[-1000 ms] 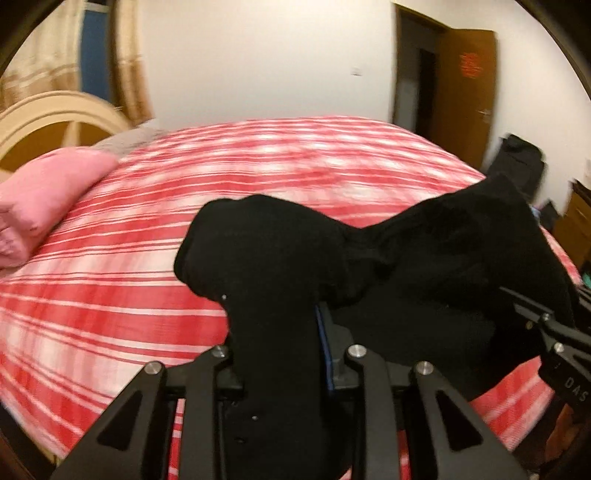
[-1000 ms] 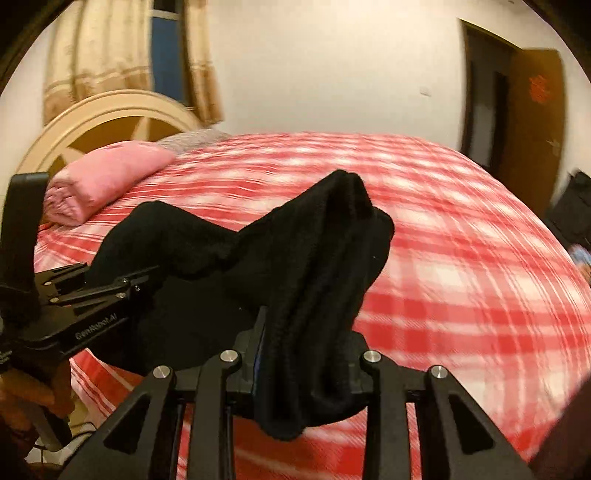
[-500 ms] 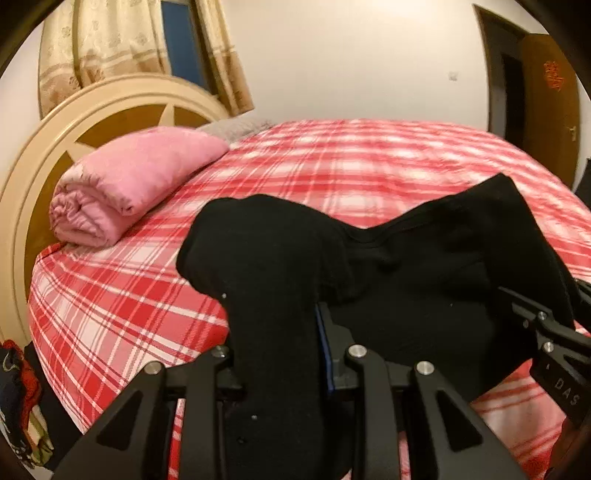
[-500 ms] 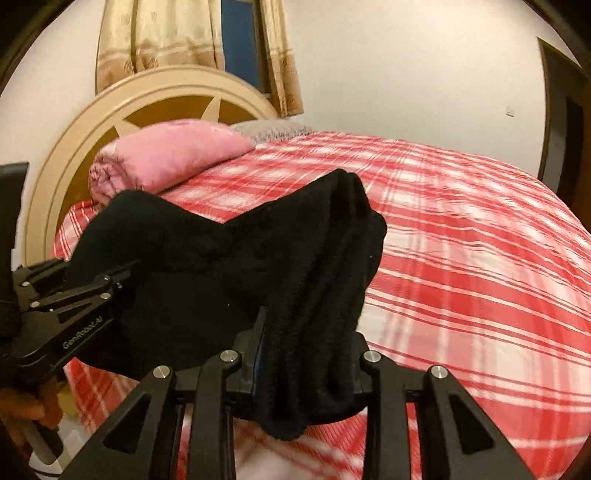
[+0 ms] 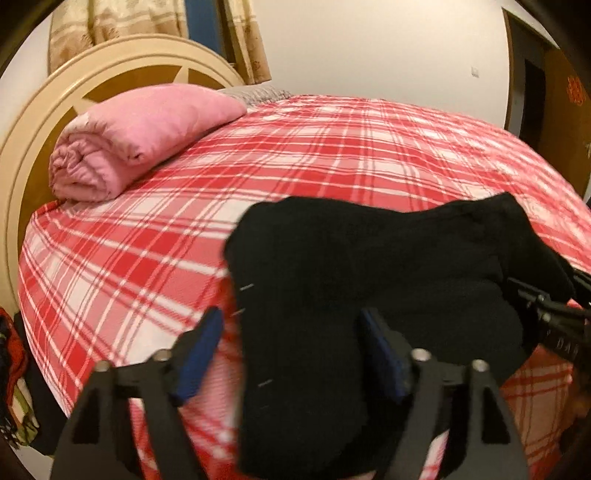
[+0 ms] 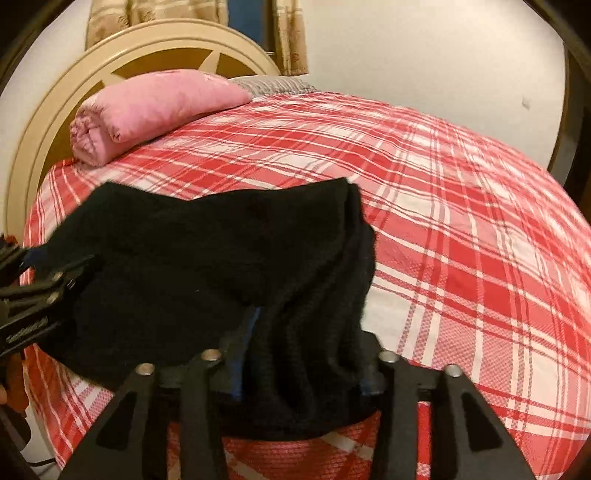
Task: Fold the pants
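Two claws opening, left claw (image 5: pixel 291 354) and right claw (image 6: pixel 299 358) straddling limp black knit pants (image 5: pixel 369 266), plaid sheet (image 5: pixel 332 147).

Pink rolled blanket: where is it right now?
The pink rolled blanket lies at the upper left of both wrist views, on the plaid bed against the round headboard, beyond the black pants.

A bed with a red and white plaid cover (image 5: pixel 332 155) fills the room. At its far left stands a rounded cream headboard (image 5: pixel 122 55) with brown panels, a rolled pink quilt (image 5: pixel 140 129) lying against it. Patterned beige curtains (image 5: pixel 118 26) hang behind. The wall (image 5: pixel 369 44) is plain white; a brown door (image 5: pixel 565 103) stands far right.
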### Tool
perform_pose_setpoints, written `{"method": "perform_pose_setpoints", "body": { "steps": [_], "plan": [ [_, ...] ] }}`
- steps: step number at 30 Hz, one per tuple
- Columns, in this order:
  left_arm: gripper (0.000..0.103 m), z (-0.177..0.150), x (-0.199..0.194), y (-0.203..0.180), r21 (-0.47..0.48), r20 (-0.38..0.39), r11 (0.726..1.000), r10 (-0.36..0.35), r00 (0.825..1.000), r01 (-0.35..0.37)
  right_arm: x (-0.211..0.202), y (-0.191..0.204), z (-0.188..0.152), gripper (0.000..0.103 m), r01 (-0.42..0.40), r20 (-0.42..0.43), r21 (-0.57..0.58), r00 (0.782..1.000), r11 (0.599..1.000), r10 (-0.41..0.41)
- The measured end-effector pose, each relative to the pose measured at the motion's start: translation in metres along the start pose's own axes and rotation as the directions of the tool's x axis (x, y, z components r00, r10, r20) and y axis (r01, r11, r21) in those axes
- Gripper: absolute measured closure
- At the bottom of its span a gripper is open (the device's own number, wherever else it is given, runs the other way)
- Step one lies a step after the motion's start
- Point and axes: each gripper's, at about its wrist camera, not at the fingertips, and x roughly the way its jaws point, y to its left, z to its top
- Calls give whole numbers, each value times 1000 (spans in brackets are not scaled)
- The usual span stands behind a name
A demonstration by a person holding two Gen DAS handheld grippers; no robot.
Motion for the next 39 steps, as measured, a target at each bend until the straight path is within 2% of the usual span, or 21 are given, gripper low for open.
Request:
{"method": "perform_pose_setpoints", "body": {
  "steps": [3,5,9,10,12,14,15,16,21,23,25,28,31,36,39],
  "plan": [
    [10,-3,-9,21,-65,-13,998,6,1000,-7,-7,-17,-3,42,-104,7,85,995,991,104],
    [10,-6,-16,31,-92,-21,996,18,1000,-20,-21,-28,-7,42,-133,39,137,991,982,129],
    [11,-7,-25,34,-115,-22,992,51,998,-53,-59,-37,-16,42,-44,124,213,992,976,18],
    [11,-7,-29,29,-115,-14,991,67,998,-68,-72,-34,-18,42,1,151,208,988,978,-33],
    [11,-6,-31,20,-96,-11,994,58,998,-59,-88,-24,-18,42,50,189,178,978,983,-84],
    [11,-5,-34,3,-50,-5,998,44,999,-44,-96,-8,-18,52,60,203,124,976,990,-85],
    [11,-6,-35,-4,-30,1,999,45,999,-45,-95,1,-18,67,66,195,87,977,994,-82],
    [11,-7,-35,-11,-9,1,999,46,999,-46,-93,9,-19,71,73,183,61,980,996,-83],
    [11,-13,-37,-33,47,-6,997,54,999,-54,-65,24,-28,71,54,89,31,994,998,-56],
    [11,-16,-37,-37,66,-18,996,59,998,-58,-54,18,-33,71,68,47,54,996,996,-70],
    [11,-18,-36,-39,72,-31,995,66,997,-64,-50,10,-36,70,46,27,85,998,995,-49],
    [11,-22,-41,-39,62,-32,996,66,997,-64,-65,1,-38,70,17,47,147,999,989,-24],
    [11,-23,-48,-39,49,-19,997,57,998,-56,-89,1,-42,69,27,82,185,996,982,-43],
    [10,-25,-63,-44,45,12,998,42,999,-43,-119,6,-53,51,3,103,245,994,969,-29],
    [8,-27,-74,-46,35,32,999,18,999,-19,-130,12,-58,51,-11,117,240,993,971,-18]
  ]
}}
